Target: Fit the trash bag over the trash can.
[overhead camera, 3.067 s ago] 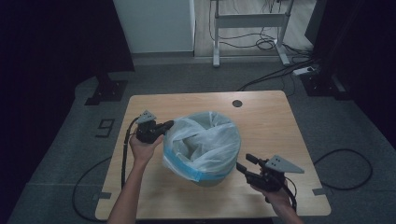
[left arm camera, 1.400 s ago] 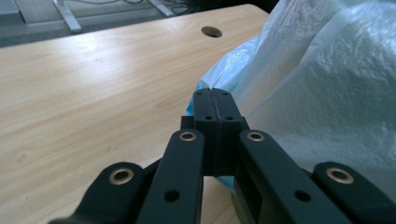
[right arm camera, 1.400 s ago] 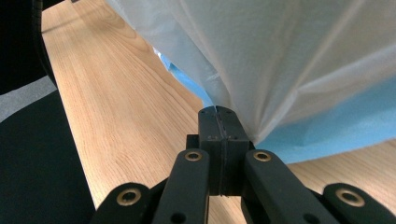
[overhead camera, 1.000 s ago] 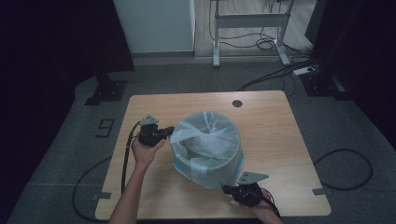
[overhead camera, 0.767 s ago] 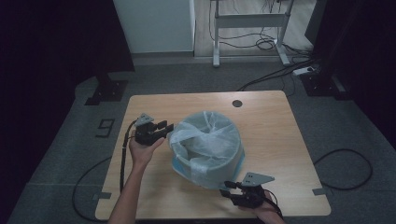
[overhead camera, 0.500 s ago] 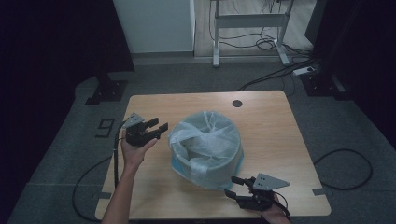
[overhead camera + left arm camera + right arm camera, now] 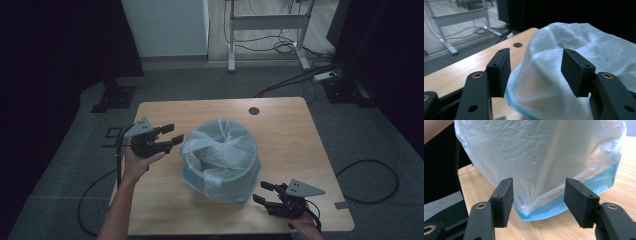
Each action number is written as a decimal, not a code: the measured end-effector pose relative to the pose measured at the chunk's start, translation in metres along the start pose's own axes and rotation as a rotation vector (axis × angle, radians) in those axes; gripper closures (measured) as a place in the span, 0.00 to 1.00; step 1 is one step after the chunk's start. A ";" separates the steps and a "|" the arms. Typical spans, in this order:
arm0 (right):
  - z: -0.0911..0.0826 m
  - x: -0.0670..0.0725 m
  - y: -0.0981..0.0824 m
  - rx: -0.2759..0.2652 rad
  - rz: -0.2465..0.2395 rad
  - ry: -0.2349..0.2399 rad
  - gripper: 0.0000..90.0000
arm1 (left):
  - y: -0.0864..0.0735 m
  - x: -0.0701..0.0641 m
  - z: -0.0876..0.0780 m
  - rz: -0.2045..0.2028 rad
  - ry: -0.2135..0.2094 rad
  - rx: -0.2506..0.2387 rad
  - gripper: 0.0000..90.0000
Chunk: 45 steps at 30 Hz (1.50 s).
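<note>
One bin point(image 7: 222, 162) lined with plastic bag point(image 7: 220, 147).

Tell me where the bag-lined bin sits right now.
In the high view the bin stands mid-table, between the left gripper and right gripper.

A light wooden table point(image 7: 290, 125) with a round cable hole point(image 7: 254, 110) near its far edge stands on grey carpet point(image 7: 200, 80), with dark curtains point(image 7: 55, 45) at both sides, a white panel point(image 7: 165, 25), a metal desk frame point(image 7: 265, 22) and floor cables point(image 7: 370, 175) beyond.
</note>
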State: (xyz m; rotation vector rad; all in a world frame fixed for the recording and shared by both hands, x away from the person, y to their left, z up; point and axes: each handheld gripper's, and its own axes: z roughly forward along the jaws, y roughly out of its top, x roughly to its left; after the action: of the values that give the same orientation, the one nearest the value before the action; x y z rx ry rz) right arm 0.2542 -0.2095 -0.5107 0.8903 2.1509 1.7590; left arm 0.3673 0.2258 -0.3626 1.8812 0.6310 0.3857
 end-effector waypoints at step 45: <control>-0.013 -0.002 0.001 0.016 0.046 0.004 0.49 | 0.058 -0.080 0.139 0.341 -0.230 0.632 0.64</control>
State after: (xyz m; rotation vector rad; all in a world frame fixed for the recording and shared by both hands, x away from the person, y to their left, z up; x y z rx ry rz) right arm 0.2495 -0.2207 -0.5066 0.9485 2.1671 1.7691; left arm 0.3909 0.0568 -0.3605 2.6069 0.2850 0.1859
